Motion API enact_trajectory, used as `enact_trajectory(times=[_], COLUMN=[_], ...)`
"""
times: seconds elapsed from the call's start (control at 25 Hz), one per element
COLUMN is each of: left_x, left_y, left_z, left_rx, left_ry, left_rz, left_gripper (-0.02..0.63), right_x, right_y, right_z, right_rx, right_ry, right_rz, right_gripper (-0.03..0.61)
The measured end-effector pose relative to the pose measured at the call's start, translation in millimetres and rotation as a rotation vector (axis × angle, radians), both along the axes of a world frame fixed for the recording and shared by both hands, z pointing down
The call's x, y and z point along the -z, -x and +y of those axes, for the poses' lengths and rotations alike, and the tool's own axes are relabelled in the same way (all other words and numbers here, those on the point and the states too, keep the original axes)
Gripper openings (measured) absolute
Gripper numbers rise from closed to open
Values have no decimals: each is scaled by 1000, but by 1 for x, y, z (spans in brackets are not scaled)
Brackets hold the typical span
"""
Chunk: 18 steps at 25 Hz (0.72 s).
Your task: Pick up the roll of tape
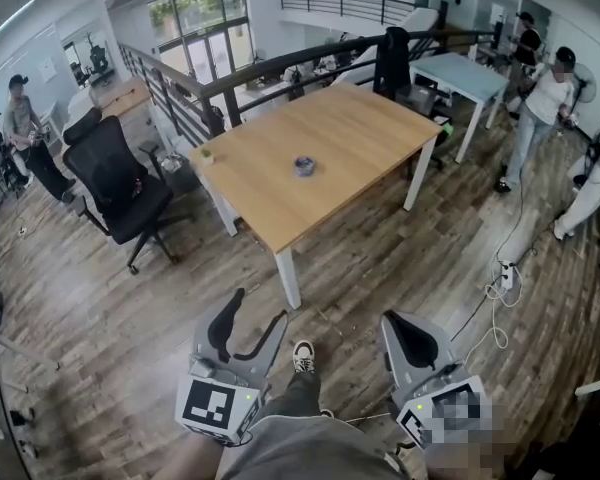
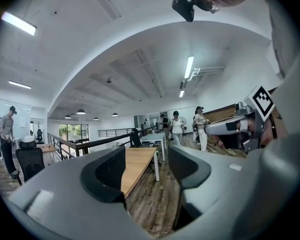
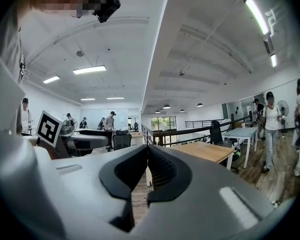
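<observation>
Roll of tape (image 1: 304, 166) near middle of tabletop (image 1: 350, 118), well clear of every edge. Open floor (image 1: 360, 268) between near corner and both tools. Black office chair (image 1: 120, 183) off left edge. Pale table (image 1: 460, 73) beyond far right corner. Left tool (image 1: 258, 308) released, empty; right tool (image 1: 398, 320) clenched on nothing.

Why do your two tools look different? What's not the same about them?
The left tool has its jaws wide apart; the right tool has its jaws pressed together. Between the left tool's jaws you can see the wooden table and floor; the right tool leaves only a thin slit. Both are grey with black pads, both are empty, and both are well short of the roll of tape.
</observation>
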<state>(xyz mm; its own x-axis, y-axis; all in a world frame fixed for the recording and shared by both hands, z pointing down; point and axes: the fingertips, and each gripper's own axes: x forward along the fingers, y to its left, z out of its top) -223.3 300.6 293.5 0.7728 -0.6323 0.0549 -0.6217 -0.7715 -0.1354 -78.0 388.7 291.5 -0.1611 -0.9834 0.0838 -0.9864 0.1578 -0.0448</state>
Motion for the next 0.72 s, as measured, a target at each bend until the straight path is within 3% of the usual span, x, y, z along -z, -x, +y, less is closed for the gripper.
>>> enact_trajectory(times=[0.24, 0.72], left_x=[-8, -12], left_y=[-15, -49], left_z=[-45, -189], left_rx=[4, 12], left_ry=[9, 63], left_rz=[-1, -22], left_gripper=[264, 264], right_x=[-9, -11], right_y=[-16, -48], right_z=[-44, -181], right_rx=[2, -1], right_ry=[22, 80], right_rz=[7, 7], right_gripper=[11, 11])
